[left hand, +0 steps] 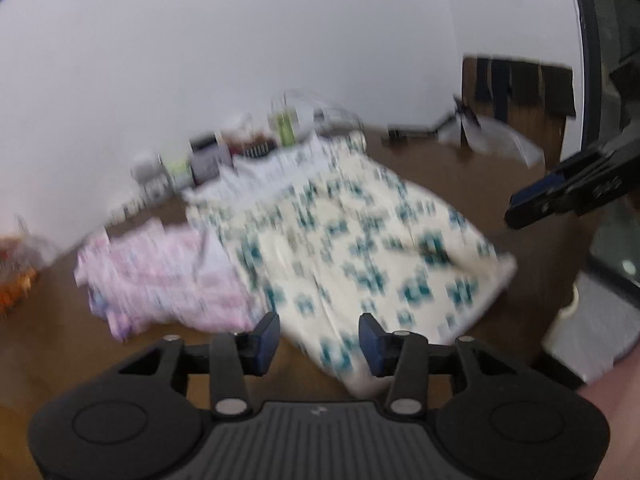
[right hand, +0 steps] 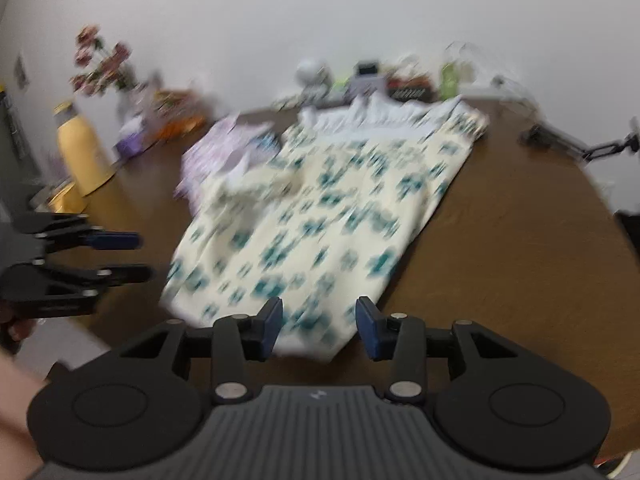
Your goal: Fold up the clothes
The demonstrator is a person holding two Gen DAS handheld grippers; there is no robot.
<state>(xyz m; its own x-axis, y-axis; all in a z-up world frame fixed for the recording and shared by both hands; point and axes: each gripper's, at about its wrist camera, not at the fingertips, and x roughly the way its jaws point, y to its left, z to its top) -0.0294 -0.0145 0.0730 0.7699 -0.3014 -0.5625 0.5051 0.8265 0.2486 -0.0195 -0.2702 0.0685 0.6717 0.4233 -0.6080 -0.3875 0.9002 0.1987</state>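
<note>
A cream cloth with a teal print [left hand: 360,248] [right hand: 320,216] lies spread on the brown table [right hand: 500,240], its near end toward both grippers. A crumpled pink and lilac garment [left hand: 160,276] [right hand: 216,152] sits at its left side. A white piece [left hand: 272,168] [right hand: 380,120] lies at its far end. My left gripper [left hand: 319,340] is open just over the cloth's near corner, which shows in the gap untouched. My right gripper [right hand: 319,322] is open over the near hem. Each gripper shows in the other's view, the right [left hand: 514,208] and the left [right hand: 144,256]. Both views are blurred.
A yellow bottle [right hand: 80,152], a vase of flowers [right hand: 104,64] and small clutter [right hand: 400,80] stand along the far wall. A black clamp arm [right hand: 560,140] lies at the table's far right. A dark wooden cabinet [left hand: 520,96] stands beyond the table.
</note>
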